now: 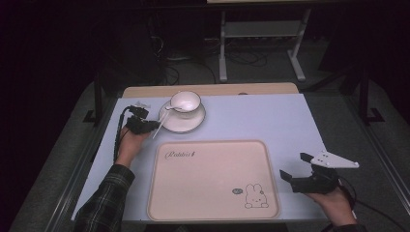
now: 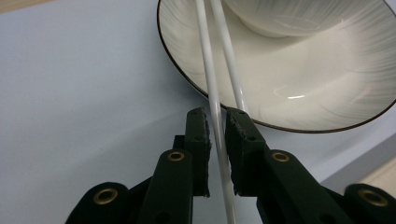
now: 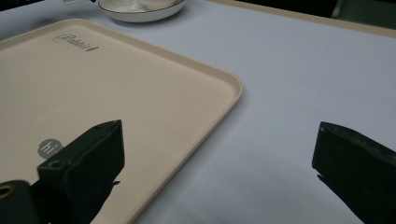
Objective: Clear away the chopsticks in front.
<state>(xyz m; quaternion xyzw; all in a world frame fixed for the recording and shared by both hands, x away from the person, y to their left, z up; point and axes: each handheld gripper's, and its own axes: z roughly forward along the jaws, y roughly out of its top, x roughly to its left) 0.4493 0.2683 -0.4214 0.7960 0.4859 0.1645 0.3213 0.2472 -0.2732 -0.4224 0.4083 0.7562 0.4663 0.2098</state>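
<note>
Your left gripper (image 2: 217, 140) is clamped on 1 of 2 chopsticks (image 2: 208, 70) lying across the saucer (image 2: 289, 93); lifting could roll the other away. Your right gripper (image 3: 219, 163) hangs spread beside the tray (image 3: 140, 93).

light: table bright, surroundings dark | glare: plate (image 2: 299, 88) highlight | blur: soft, close jaws unfocused

Beige tray (image 1: 212, 179) — white saucer (image 1: 182, 123), dark-rimmed
</note>
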